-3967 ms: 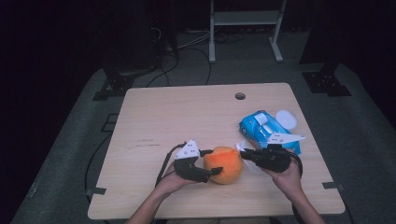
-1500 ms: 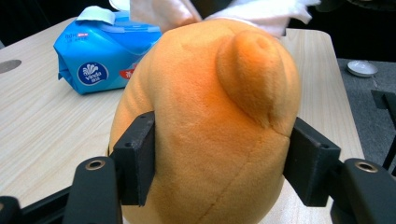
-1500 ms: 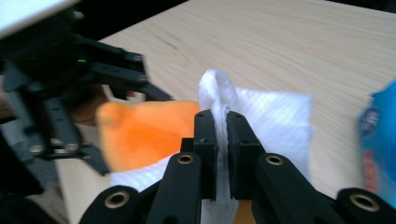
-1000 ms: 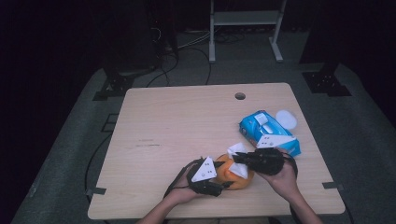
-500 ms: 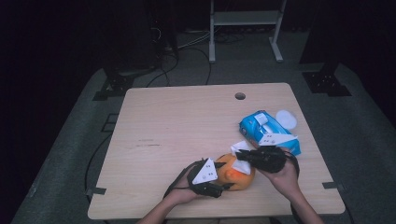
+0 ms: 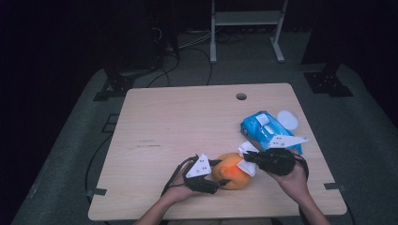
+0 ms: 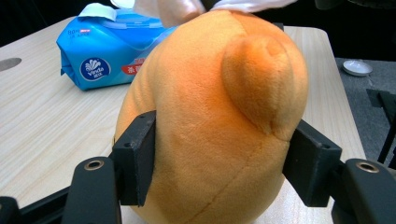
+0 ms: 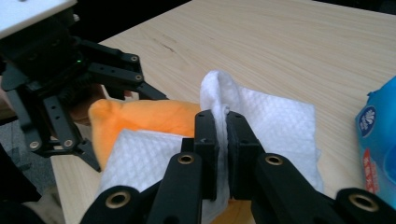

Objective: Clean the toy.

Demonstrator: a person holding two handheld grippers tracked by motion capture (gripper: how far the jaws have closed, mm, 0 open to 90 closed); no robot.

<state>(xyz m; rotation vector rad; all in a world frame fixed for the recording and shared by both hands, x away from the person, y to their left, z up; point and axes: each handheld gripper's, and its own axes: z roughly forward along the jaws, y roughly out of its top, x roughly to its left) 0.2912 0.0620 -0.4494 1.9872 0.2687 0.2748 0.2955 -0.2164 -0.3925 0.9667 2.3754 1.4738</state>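
Since four seconds ago, both hands have drawn the orange plush toy toward the near table edge, and the white wipe now drapes over it. Left gripper clamps the toy's sides — its jaws partly closed, pressing into the plush from both flanks. Right gripper pinches a fold of the wipe, jaws nearly together, laid on the toy's top. Just beyond lies the blue wipes pack — close to the right hand.
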